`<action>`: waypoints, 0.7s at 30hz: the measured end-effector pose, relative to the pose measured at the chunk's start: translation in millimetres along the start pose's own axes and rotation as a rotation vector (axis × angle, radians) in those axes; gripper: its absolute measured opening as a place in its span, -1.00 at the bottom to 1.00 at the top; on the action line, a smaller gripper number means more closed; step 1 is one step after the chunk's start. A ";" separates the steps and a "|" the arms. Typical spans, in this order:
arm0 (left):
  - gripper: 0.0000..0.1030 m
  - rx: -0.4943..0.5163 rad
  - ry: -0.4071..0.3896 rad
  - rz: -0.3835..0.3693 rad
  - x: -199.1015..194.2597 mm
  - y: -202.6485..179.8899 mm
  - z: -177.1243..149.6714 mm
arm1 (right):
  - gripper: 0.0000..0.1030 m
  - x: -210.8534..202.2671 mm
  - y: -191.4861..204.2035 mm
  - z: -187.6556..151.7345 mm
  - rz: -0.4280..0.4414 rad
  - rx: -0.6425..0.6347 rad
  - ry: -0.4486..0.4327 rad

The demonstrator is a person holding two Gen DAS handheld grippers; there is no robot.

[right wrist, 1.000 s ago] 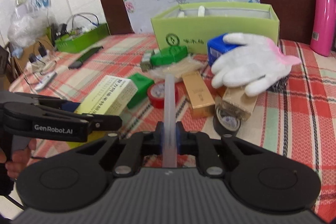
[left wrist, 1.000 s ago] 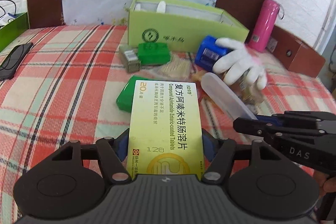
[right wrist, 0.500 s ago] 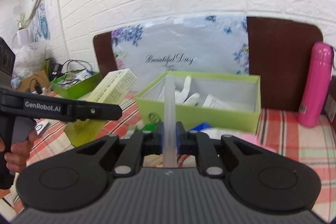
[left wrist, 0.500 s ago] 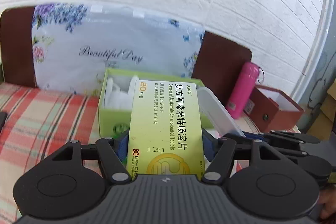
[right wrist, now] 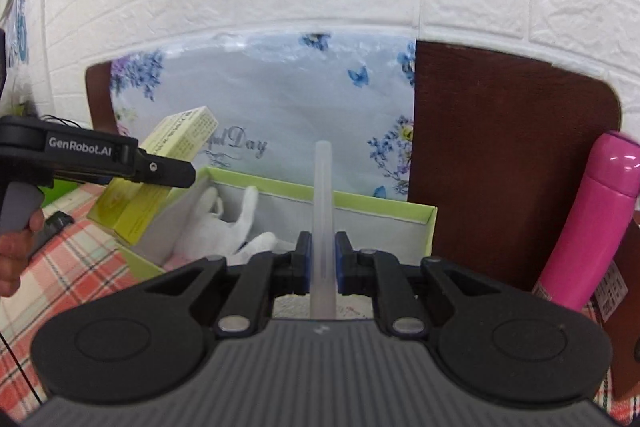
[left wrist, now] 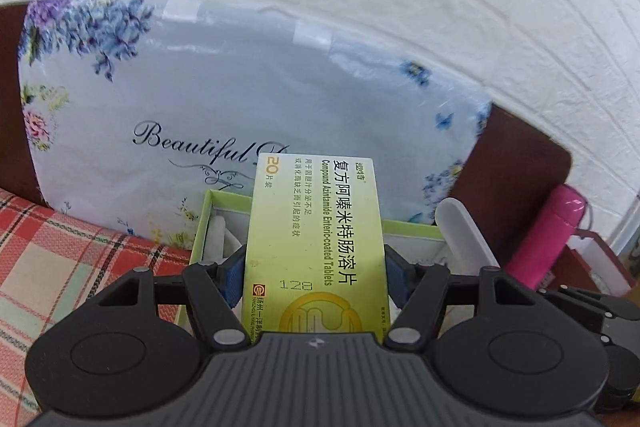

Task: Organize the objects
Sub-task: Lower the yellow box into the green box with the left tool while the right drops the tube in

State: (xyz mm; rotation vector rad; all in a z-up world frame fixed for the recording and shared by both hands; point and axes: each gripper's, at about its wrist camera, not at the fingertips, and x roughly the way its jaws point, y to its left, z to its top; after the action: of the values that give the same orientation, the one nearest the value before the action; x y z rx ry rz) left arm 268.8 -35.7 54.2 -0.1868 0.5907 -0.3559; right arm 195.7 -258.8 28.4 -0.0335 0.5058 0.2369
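Note:
My left gripper (left wrist: 315, 269) is shut on a yellow-green medicine box (left wrist: 316, 227), gripped across its width and held over the near left part of an open green carton (left wrist: 208, 215). My right gripper (right wrist: 323, 261) is shut on a thin translucent white plastic case (right wrist: 323, 203), held edge-on above the same green carton (right wrist: 380, 203). In the right wrist view the left gripper (right wrist: 120, 163) and its medicine box (right wrist: 160, 163) hang over the carton's left end. A white glove (right wrist: 236, 227) lies inside the carton. The plastic case (left wrist: 464, 235) also shows at the right of the left wrist view.
A pink bottle (right wrist: 592, 219) stands right of the carton, next to a brown box (left wrist: 592, 259). A flowered plastic bag (left wrist: 240, 99) and a dark brown headboard (right wrist: 500, 147) rise behind it. The plaid cloth (left wrist: 52, 259) spreads to the left. A person's hand (right wrist: 16, 251) grips the left handle.
Both grippers have risen and moved forward from above the cluttered plaid cloth to over the green carton, each still holding its item. The loose objects on the cloth have dropped out of view.

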 end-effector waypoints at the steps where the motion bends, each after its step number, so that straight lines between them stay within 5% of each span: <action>1: 0.34 0.006 0.011 0.006 6.2 0.9 -0.5 | -0.78 8.1 -2.9 -1.4 -0.004 0.001 0.012; 7: 0.38 0.022 0.029 0.028 29.7 9.6 -5.9 | -0.75 43.0 -12.8 -14.9 -0.009 0.001 0.079; 9: 0.46 0.028 0.032 0.027 33.3 11.8 -6.9 | -0.16 47.5 -14.8 -19.5 -0.010 0.003 0.077; 11: 0.58 0.024 0.031 0.026 33.7 14.6 -8.1 | 0.08 47.1 -15.5 -23.4 -0.011 -0.002 0.063; 21: 0.59 0.017 0.016 0.051 18.9 8.9 -6.4 | 0.61 28.9 -13.5 -23.1 -0.030 0.004 0.033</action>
State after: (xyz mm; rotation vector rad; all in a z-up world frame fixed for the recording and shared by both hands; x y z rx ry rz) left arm 282.2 -35.1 36.9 -0.1528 0.6072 -0.3130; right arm 212.3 -267.7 -6.1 -0.0406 0.5381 0.2061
